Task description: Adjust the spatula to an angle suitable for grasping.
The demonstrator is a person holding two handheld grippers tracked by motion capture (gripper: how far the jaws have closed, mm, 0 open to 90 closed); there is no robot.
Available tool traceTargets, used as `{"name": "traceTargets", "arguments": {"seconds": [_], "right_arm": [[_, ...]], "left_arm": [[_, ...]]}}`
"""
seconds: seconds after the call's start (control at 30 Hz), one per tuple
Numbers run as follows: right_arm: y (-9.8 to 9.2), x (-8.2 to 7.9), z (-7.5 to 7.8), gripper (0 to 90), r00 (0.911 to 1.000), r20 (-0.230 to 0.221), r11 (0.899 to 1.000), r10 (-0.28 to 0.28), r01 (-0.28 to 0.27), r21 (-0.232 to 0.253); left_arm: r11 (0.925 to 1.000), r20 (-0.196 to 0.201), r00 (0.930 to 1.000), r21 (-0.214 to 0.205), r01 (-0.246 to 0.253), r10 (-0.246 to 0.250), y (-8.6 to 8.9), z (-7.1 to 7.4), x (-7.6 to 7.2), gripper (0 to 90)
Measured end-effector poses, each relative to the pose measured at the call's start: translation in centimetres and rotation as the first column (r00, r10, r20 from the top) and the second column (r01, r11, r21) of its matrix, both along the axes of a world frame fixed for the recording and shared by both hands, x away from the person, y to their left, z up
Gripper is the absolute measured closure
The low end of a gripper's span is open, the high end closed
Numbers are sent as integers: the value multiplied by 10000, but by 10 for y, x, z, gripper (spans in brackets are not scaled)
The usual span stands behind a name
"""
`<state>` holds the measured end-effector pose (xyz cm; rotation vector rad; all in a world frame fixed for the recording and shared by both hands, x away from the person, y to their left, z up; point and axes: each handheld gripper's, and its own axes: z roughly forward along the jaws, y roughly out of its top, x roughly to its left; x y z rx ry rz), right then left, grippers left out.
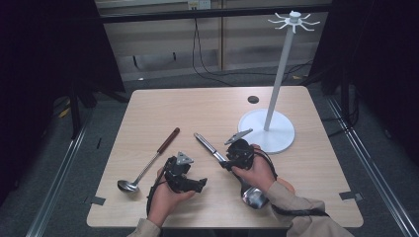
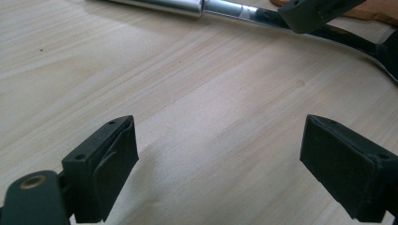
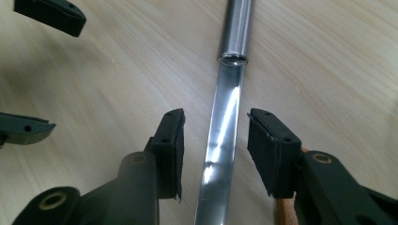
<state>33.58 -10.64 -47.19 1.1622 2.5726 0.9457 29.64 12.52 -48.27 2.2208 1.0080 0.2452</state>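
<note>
**Right claw straddles the steel utensil's stem**

Right claw has its two pads either side of the steel utensil, one pad on each flank of the flat polished stem, with a thin gap of table showing on both sides, so the pads do not press on it. Its jaws stand partly closed, far narrower than the other claw's. In the right gripper view the stem runs up between the pads and joins a round brushed handle near the top edge. In the high view the utensil lies slantwise on the table, handle toward the far left, its broad bright end near the front edge beneath the person's right wrist.

Left claw is spread wide with bare wood between its pads and nothing held. It sits low over the table just left of the utensil, and its own camera sees the utensil's handle across the top, with one pad of the right claw against it.

Further left a ladle lies by itself, dark brown handle pointing away, bowl near the front left. A white stand with hooks at its top rests on a round base at the far right, close to the right hand.

No brand, label or writing can be read on any of these things
</note>
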Motion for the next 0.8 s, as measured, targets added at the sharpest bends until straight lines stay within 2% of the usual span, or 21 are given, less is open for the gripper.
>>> {"name": "traceTargets", "arguments": {"seconds": [0.07,0.13,0.17,0.4,0.43,0.53,0.57,0.67,0.7,0.8], "right_arm": [[1,2,-2,586,10000,6,10000,-23,23,-73],[4,3,-3,607,9998,-16,9996,-211,210,-190],[8,4,-6,614,9992,-38,9990,-403,402,-186],[14,7,-12,659,9976,-221,9970,-650,640,-436],[16,7,-14,668,9975,-253,9962,-657,642,-594],[18,7,-16,690,9978,-126,9958,-655,645,-652],[20,7,-16,723,9973,-88,9942,-725,716,-798],[19,8,-16,738,9960,-168,9932,-874,858,-787],[18,9,-15,750,9928,-363,9922,-1144,1123,-545],[17,9,-15,752,9915,-368,9914,-1250,1233,-435]], "left_arm": [[10000,-26,10000,-10,-2,2,0,0,0,113],[10000,3,10000,33,21,-21,-1,0,0,114],[10000,39,10000,-78,-35,35,-1,-1,0,114],[10000,4,10000,-33,23,-23,2,-1,2,115],[10000,12,10000,-65,-37,38,2,-2,2,115],[10000,-10,10000,-74,-39,39,2,-2,2,116],[10000,12,10000,-77,-33,33,3,-1,3,116],[9999,6,10000,-100,-46,46,2,-1,3,117],[10000,-19,10000,-55,-35,35,2,-1,3,117],[9999,-37,10000,-144,-59,58,2,-1,3,117]]}}
